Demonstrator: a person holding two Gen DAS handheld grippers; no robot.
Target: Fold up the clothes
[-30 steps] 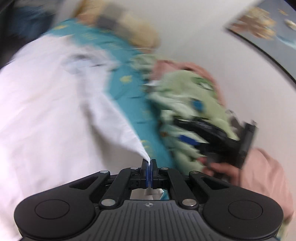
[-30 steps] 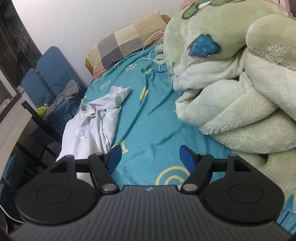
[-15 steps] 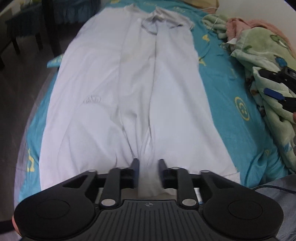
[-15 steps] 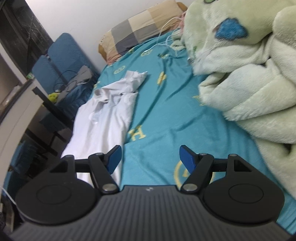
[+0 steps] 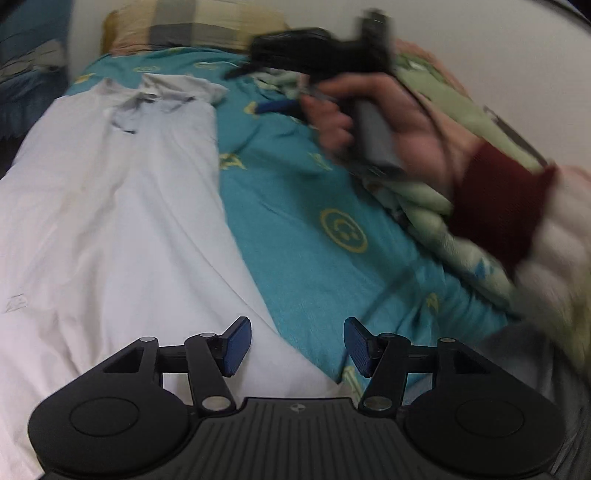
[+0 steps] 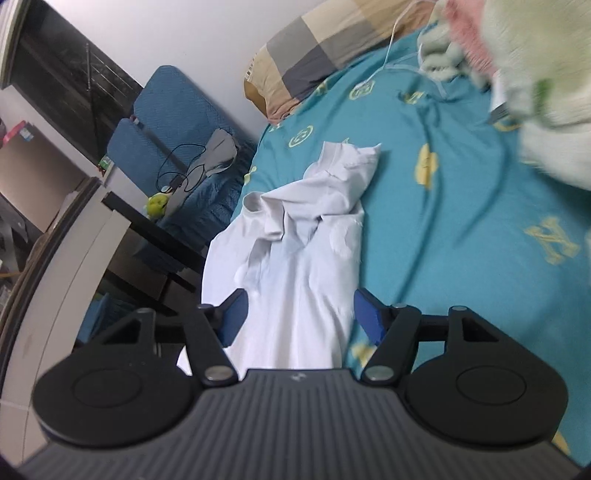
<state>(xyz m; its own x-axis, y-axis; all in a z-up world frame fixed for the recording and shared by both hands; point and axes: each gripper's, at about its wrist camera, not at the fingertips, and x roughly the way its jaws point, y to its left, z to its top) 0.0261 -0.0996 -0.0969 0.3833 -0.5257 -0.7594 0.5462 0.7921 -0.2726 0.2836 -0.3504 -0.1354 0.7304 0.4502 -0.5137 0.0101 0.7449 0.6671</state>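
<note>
Left tool (image 5: 297, 345): jaws partly apart and opening, nothing pinched between the blue pads (image 5: 236, 345); hovering over the near hem of a white shirt (image 5: 122, 236), with the shirt's edge and a strip of teal bedsheet (image 5: 306, 236) seen through the gap.

Right tool (image 6: 299, 319): jaws set wide, closing slightly, pads not pressing on anything; white cloth seen in the gap between them, though whether touched or merely below cannot be told. In the left wrist view, same tool (image 5: 280, 88) blurred, held up over the far right of the bed by the person's right hand (image 5: 384, 122), dark red cuff (image 5: 498, 199) at the wrist, pale sleeve (image 5: 554, 258) behind it.

White shirt: spread lengthwise along the left side of the bed, smooth through the body, collar (image 5: 162, 99) at the far end toward the pillow. In the right wrist view, collar end (image 6: 314, 206) rumpled and bunched, one piece (image 6: 351, 162) turned up onto the sheet.

Beyond the shirt: teal sheet printed with yellow logos and letters. Checked tan and grey pillow (image 6: 328, 40) at the head of the bed against a white wall. Pale green plush blanket (image 6: 535, 92) heaped along the right side, some pink fabric (image 6: 469, 33) showing in it. Thin white cable (image 6: 391, 44) trailing from the pillow onto the sheet. Left of the bed, blue chairs (image 6: 170, 110) carrying a grey item (image 6: 218, 151) and a dark cord (image 6: 184, 162), with a small yellow-green object (image 6: 159, 205) just beside.
</note>
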